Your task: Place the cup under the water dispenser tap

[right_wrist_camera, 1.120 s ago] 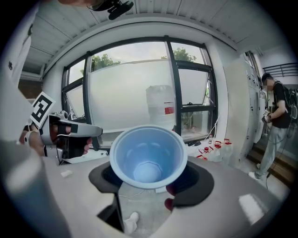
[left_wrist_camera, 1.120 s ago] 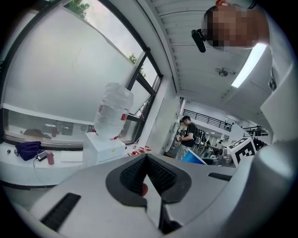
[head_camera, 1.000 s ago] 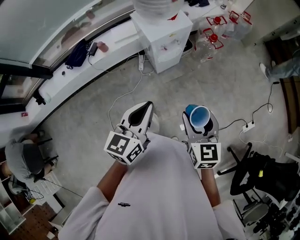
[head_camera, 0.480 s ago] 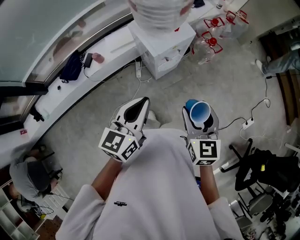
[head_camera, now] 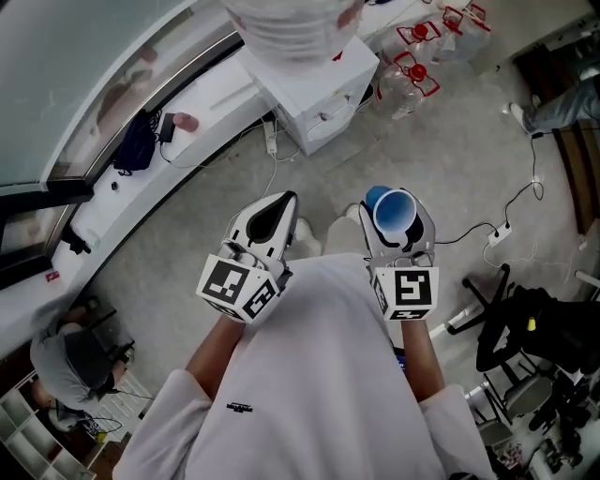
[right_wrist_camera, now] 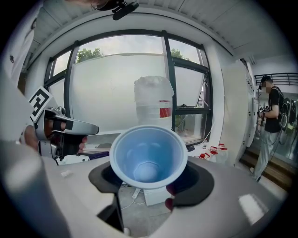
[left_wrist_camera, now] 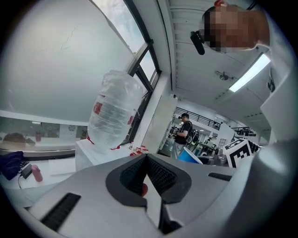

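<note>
At left, on the left hand-held gripper [head_camera: 279,208]: closed tight, pad against pad, nothing between.

Ahead and slightly right, well apart from both hands: white dispenser [head_camera: 314,89] on the floor against the ledge [head_camera: 202,94], topped by a clear bottle [head_camera: 286,23]. Impossible to tell how much water is inside, and no clear sight of the tap.

Right of that, in the right hand-held gripper [head_camera: 398,227]: blue cup [right_wrist_camera: 148,158], clamped round its body by widely spread jaws, mouth tilted up and back toward the holder. Raised above the floor, nowhere near the tap yet. Empty inside, bare bottom showing.

Probably thin plastic: very light, easily crushed, slick. Best gripped low on the wall, gently, with just enough squeeze to stop slipping, never across the soft rim. Worth bringing upright before setting down, to stand without toppling.

Farthest right, beside the dispenser: clear jugs [head_camera: 412,73] with red handles, seemingly empty.
</note>
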Motion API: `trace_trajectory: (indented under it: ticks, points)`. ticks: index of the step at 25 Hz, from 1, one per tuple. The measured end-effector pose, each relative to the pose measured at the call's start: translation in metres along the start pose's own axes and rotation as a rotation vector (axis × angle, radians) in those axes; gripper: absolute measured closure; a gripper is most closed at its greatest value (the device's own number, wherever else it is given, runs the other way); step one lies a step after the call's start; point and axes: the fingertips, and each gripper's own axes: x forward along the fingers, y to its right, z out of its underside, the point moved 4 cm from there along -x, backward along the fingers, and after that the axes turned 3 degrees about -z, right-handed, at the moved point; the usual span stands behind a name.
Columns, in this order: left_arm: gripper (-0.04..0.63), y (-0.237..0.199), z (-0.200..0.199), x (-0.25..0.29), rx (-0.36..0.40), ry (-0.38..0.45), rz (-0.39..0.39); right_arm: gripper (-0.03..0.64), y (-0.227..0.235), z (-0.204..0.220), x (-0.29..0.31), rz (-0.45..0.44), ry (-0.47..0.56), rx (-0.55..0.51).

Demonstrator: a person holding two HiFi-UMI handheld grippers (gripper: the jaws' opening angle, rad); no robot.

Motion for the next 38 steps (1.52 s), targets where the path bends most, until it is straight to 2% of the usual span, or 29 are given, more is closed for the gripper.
trace_trajectory:
  ticks: [5, 12, 21, 30, 38]
  points:
    - [0.588, -0.004, 0.003, 0.009, 0.01, -0.018, -0.016, 0.319, 0.002, 0.009, 0.011, -0.003, -0.015, 0.004]
    - [0.588, -0.004, 0.01, 0.029, 0.076, -0.068, -0.008, 0.319, 0.01, 0.02, 0.032, -0.022, -0.008, 0.023]
    - [0.588, -0.008, 0.03, 0.057, 0.114, -0.131, 0.01, 0.319, 0.034, 0.04, 0.065, 0.005, -0.031, -0.021]
    - [0.589, -0.025, 0.062, 0.086, 0.111, -0.189, 0.001, 0.319, 0.046, 0.077, 0.096, -0.051, -0.095, -0.145]
    - [0.588, -0.04, 0.092, 0.109, 0.104, -0.224, -0.016, 0.319, 0.06, 0.11, 0.133, -0.077, -0.101, -0.194]
